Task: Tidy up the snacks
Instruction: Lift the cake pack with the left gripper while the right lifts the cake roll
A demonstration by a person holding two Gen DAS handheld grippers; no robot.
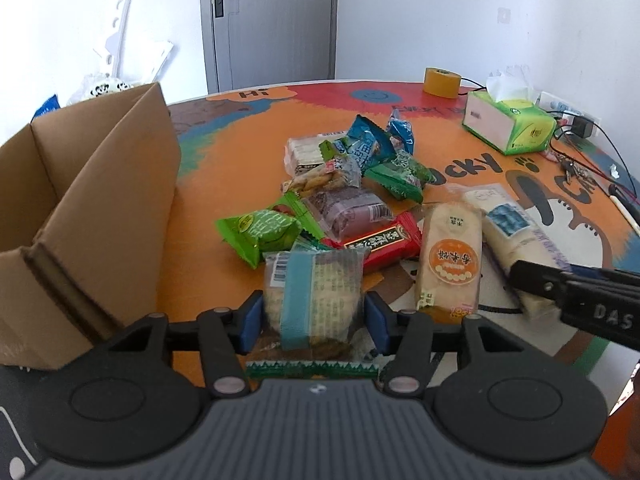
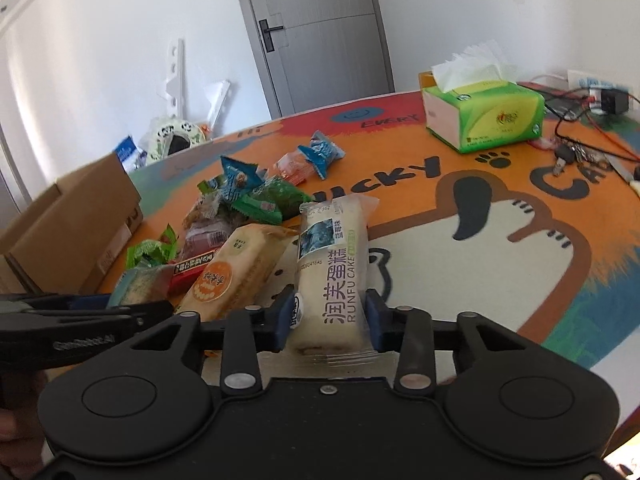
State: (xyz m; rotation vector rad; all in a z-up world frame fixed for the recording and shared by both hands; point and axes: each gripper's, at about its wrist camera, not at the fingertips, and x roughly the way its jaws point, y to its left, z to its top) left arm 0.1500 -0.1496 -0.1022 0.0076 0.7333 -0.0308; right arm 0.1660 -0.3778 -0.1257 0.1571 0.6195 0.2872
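A pile of wrapped snacks (image 1: 348, 196) lies on the colourful round table (image 1: 224, 184). My left gripper (image 1: 314, 316) is open. Its blue pads stand close on either side of a clear packet with a blue band (image 1: 316, 292) that rests at the near edge of the pile, and they do not visibly squeeze it. My right gripper (image 2: 330, 316) is shut on the near end of a long white Runfu cake (image 2: 332, 264). In the left wrist view the right gripper (image 1: 532, 280) reaches in from the right onto that cake (image 1: 508, 224). The open cardboard box (image 1: 100, 200) stands at the left.
A cream packet with an orange label (image 1: 450, 256) lies between the two grippers. Green, red and blue packets fill the pile behind. A green tissue box (image 1: 508, 124), a yellow tape roll (image 1: 442, 82), and keys and cables (image 2: 576, 152) sit at the far right. A grey door (image 2: 320, 36) is behind the table.
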